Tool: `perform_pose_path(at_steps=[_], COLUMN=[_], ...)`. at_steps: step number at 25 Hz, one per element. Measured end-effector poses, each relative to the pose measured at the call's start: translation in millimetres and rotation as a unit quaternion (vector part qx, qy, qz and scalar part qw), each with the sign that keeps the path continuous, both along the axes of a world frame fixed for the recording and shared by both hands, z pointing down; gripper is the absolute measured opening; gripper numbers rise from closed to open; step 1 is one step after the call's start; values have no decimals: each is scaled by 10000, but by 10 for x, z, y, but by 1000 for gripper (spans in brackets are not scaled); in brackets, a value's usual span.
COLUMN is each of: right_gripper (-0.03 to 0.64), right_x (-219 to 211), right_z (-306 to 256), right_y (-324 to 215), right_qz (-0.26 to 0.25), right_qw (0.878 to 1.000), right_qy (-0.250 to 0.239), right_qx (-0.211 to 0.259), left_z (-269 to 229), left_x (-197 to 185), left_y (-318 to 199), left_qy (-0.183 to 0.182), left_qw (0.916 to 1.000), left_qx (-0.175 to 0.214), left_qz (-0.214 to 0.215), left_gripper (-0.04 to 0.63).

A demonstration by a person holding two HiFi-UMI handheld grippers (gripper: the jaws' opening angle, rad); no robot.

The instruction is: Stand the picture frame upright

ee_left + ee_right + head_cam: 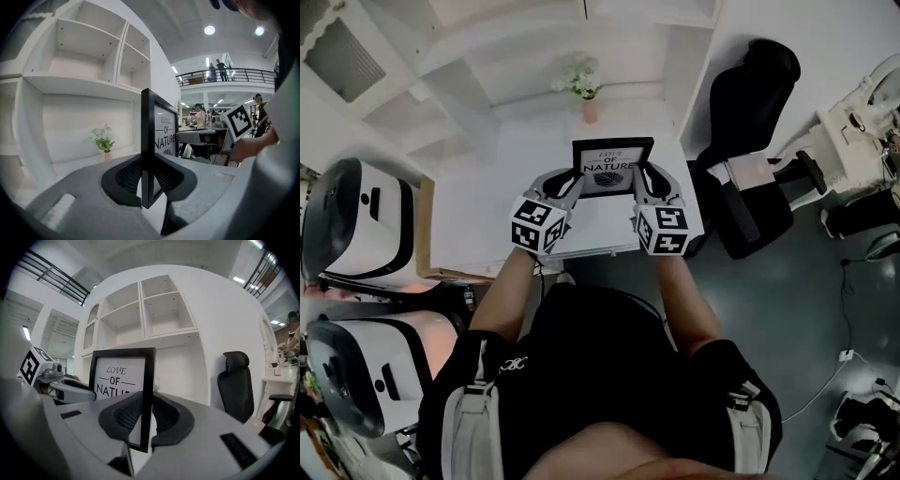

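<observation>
1. The frame [612, 169] is between your two hand-held grippers, over the white tabletop [478, 211]. Its printed face is turned toward you.
2. Your left hand-held gripper [575, 180] is clamped on the frame's left side edge. In the left gripper view the black edge runs straight up between the jaws, and both press on it.
3. Your right hand-held gripper [649, 178] is closed the same way on the right side edge. It grips low down, just above the bottom corner.
4. The frame's long axis runs up and down and looks close to vertical, so it is already in the pose the task wants. The side edges you hold run along that axis.
5. Neither hand is nearer. Both sit level with each other, one on each side, so the coming move is likely shared.
6. The tabletop lies straight below the bottom edge. No view shows whether that edge already touches it, so treat it as not yet seated.
7. My judgement is that you should bring the bottom edge flat onto the tabletop and keep both sides level. Letting go of one side first could twist or tip the frame.
8. No view shows the frame's back, so you cannot count on a stand there.
9. The plant [584, 82] stands well behind the frame and is out of the way.
</observation>
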State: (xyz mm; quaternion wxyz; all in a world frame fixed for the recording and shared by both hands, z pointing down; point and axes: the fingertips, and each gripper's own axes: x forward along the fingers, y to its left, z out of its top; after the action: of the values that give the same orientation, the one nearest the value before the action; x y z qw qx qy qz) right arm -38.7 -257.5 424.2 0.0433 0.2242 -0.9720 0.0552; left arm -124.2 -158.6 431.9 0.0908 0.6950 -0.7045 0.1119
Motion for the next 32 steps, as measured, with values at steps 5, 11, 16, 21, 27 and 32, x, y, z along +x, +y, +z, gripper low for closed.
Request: perform_pose_path(at_steps=[5, 11, 16, 21, 27, 32], right_gripper=[66, 66, 66, 66, 67, 67], right_x=[-518, -1133, -1642, -2207, -2791, -3186], right_z=[24, 30, 106, 152, 261, 459], right_y=[375, 845, 1202, 1523, 1764, 1912], right_qz=[-603, -1250, -1563, -1629, -1424, -1160], right_qw=[9982, 9921, 9876, 9864, 9890, 9911], right_qy=[-10, 18, 112, 237, 384, 609], right_qx=[-57, -61, -86, -46, -120, -248], left_z=[7, 54, 137, 212, 318, 525], left_x=[-386, -856, -1302, -1861, -2524, -2970], left_y=[476, 1032, 1418, 1737, 1939, 2060], left_qy=[-7, 191, 264, 454, 498, 676], left_qw=[9979, 9908, 9861, 9854, 9879, 9903], left_qx=[-30, 39, 40, 16, -40, -171], left_qz=[-647, -1338, -1639, -1639, -1469, -1202], left_gripper=[83, 83, 83, 83, 83, 83])
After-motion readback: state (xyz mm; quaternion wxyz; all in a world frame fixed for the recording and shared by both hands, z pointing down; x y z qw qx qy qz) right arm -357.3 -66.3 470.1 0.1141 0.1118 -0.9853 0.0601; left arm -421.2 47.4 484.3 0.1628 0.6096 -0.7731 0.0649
